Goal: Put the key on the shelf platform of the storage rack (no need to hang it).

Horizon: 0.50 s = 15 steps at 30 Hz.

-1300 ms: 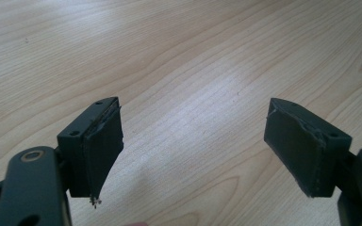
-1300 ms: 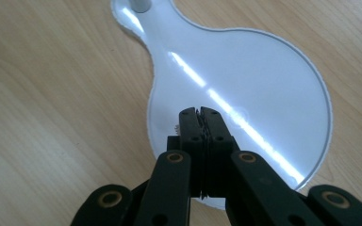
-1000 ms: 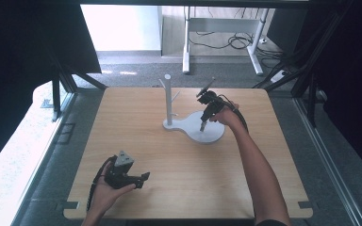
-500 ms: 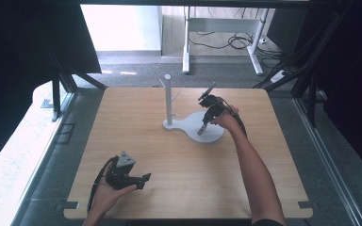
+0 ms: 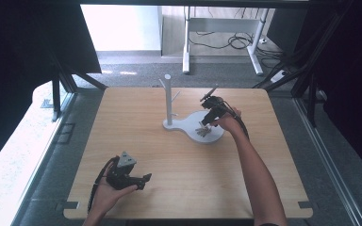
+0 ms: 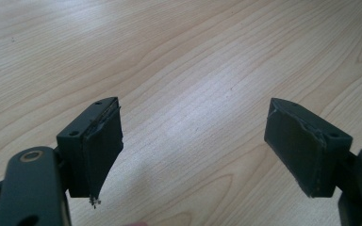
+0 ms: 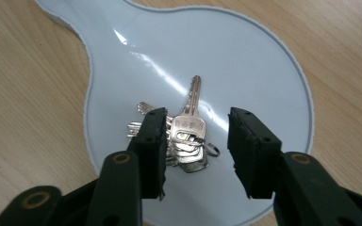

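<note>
The bunch of keys [image 7: 184,136] lies flat on the round tray end of the white stand [image 5: 202,139], right under the right gripper [image 7: 195,150]. Its jaws have just been opening and now stand spread, with the key heads and the ring in the gap between them and no pad pressing on the metal. From the right gripper view, one long key points away past the jaw tips, and the rest fan out toward the left jaw and partly under it. So the set-down looks finished: the keys rest on the tray on their own. From the high view I can't quite tell whether the left pad brushes the nearest key. The upright post with its pegs [image 5: 168,96] stands beyond and to the left of that gripper, with nothing hanging on it.

What seems left is for the right hand to lift clear. The left gripper [image 5: 141,181] hovers low over bare wood of the table [image 6: 179,56], well apart from the stand, jaws wide and empty.
</note>
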Tool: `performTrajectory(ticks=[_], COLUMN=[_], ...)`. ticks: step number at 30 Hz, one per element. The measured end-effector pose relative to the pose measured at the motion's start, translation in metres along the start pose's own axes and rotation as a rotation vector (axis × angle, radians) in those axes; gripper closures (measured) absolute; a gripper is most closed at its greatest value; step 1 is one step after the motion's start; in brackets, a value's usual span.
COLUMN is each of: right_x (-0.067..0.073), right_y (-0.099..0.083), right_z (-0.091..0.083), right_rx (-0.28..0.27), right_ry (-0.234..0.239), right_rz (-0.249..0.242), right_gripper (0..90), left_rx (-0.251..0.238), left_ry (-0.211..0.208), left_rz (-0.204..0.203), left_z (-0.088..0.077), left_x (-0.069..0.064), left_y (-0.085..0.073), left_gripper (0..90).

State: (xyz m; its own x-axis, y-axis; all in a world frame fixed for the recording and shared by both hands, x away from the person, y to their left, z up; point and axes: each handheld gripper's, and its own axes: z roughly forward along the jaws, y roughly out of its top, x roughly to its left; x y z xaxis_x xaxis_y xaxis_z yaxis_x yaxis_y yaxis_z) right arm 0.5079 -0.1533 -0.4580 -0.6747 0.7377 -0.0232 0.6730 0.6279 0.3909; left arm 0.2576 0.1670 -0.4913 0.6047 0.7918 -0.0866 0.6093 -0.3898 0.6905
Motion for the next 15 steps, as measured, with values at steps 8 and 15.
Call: performTrajectory(ticks=[8, 15], right_x=[0.014, 0.029], right_y=[-0.018, -0.046], right_z=[-0.026, -0.052], right_rx=[-0.078, -0.153], right_ry=[0.033, 0.091], right_rz=[-0.028, -0.057], right_gripper=[49.0, 46.1], left_rx=[0.003, 0.003], left_ry=[0.001, -0.005], left_rz=[0.008, 0.023], left_z=[0.001, -0.001], left_x=[-0.002, -0.006], left_y=[0.0, 0.002], left_gripper=[20.2, 20.1])
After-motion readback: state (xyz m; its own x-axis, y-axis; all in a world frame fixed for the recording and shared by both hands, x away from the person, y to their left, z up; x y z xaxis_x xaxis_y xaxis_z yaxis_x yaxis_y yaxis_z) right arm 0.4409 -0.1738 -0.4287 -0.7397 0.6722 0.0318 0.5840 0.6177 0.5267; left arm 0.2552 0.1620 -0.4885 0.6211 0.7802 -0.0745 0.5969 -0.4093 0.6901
